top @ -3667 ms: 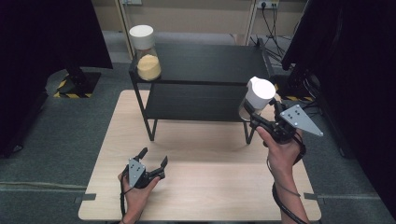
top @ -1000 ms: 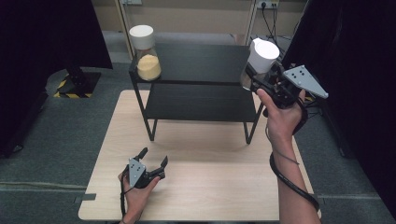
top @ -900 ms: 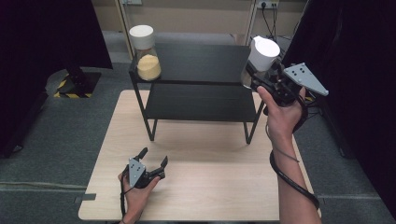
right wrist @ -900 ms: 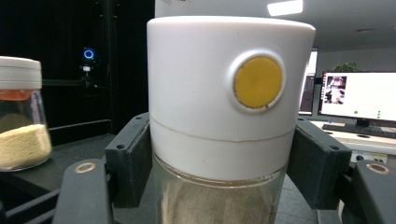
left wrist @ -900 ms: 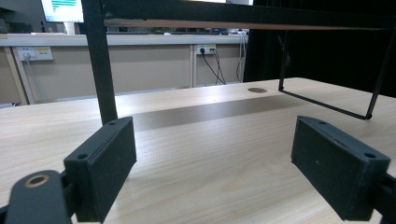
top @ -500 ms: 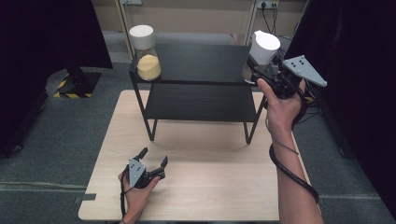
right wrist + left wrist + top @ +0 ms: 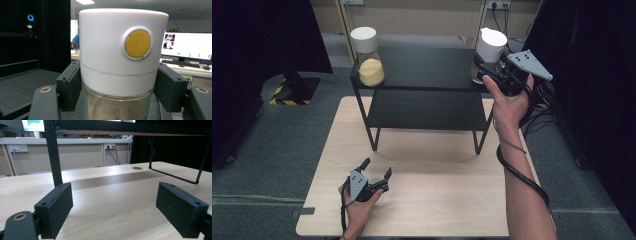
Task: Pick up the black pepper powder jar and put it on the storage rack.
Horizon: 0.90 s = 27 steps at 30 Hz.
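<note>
Now | right gripper (image 7: pixel 484 70) jaws clamped on white-lidded jar (image 7: pixel 490 47), upright, over shelf rack (image 7: pixel 422 65) top right corner | left gripper (image 7: pixel 374 175) jaws wide, empty, resting on table (image 7: pixel 437 200), well apart

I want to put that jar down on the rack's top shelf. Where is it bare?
The top shelf is bare between the yellow-filled jar at its left corner and the white-lidded jar, clamped in the right gripper at the right edge. The lower shelf is bare too. Only the two corners are crowded.
</note>
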### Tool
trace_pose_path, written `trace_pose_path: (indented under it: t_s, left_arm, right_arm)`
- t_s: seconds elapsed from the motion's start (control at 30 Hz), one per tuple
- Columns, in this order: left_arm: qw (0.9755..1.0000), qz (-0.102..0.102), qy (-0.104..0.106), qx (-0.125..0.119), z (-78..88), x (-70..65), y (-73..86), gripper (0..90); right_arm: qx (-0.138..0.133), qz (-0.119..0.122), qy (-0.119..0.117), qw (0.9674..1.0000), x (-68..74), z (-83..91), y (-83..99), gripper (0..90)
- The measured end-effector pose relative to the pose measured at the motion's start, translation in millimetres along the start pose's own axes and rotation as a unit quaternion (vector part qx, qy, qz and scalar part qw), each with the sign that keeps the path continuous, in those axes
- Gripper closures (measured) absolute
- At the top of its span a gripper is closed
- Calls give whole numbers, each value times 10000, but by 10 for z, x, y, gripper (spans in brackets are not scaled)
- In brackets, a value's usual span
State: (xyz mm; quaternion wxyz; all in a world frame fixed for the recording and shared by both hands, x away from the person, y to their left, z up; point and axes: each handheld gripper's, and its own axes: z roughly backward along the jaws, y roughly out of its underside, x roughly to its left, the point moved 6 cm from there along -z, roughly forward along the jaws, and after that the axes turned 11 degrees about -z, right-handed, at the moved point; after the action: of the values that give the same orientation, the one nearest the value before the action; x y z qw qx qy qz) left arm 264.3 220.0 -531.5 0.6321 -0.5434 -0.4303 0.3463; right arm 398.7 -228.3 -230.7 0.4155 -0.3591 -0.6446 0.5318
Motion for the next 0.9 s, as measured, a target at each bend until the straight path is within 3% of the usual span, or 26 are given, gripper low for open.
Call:
trace_pose_path:
  t_s: [0.37,0.7,0.9]
  left_arm:
    - [10000,-21,7,8,-1,-2,-3,137]
    - [10000,-22,14,13,-3,-1,-4,137]
    - [10000,-21,12,16,-3,-1,-4,137]
  right_arm:
    - [128,176,67,9997,10,-75,-22,305]
    - [147,102,113,9998,6,-124,-15,294]
    - [215,64,66,9997,5,-72,-26,137]
